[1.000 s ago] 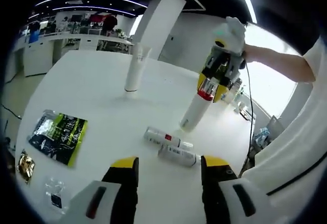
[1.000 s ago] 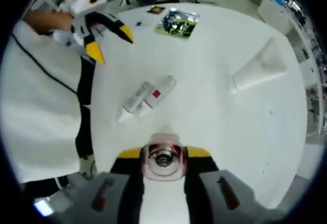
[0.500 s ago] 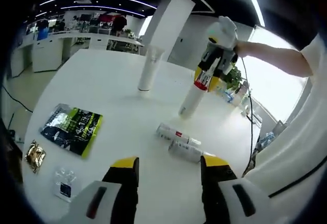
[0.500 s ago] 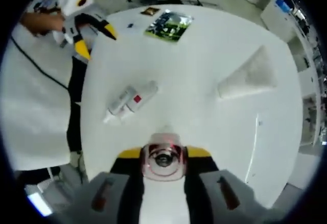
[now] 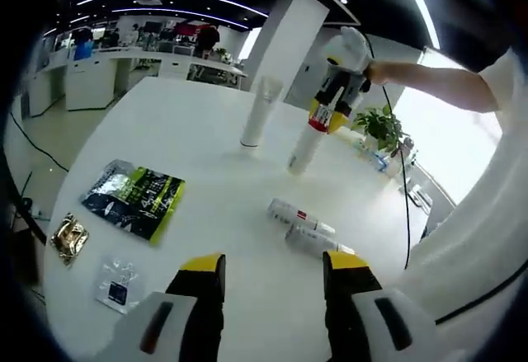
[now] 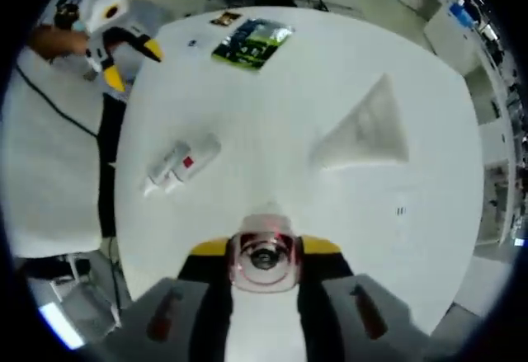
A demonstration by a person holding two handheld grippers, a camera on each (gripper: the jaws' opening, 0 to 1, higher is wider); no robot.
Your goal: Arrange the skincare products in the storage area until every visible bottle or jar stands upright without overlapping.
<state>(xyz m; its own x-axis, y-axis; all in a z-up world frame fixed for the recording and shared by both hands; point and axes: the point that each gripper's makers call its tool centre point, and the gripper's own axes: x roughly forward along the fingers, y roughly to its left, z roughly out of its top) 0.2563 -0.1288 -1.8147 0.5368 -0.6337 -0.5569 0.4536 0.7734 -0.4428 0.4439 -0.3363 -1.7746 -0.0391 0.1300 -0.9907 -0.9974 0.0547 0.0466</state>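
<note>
Right gripper jaws clamp white bottle, now farther up-frame; left gripper jaws open; labels unreadable.

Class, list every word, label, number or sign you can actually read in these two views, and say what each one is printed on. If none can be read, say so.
None can be read.
Green and black packet: print too blurred.
Two lying bottles: red label marks, too small.
Bottle in the right tongs: red band, no legible text.
Small clear sachet: dark square, unreadable.
</note>
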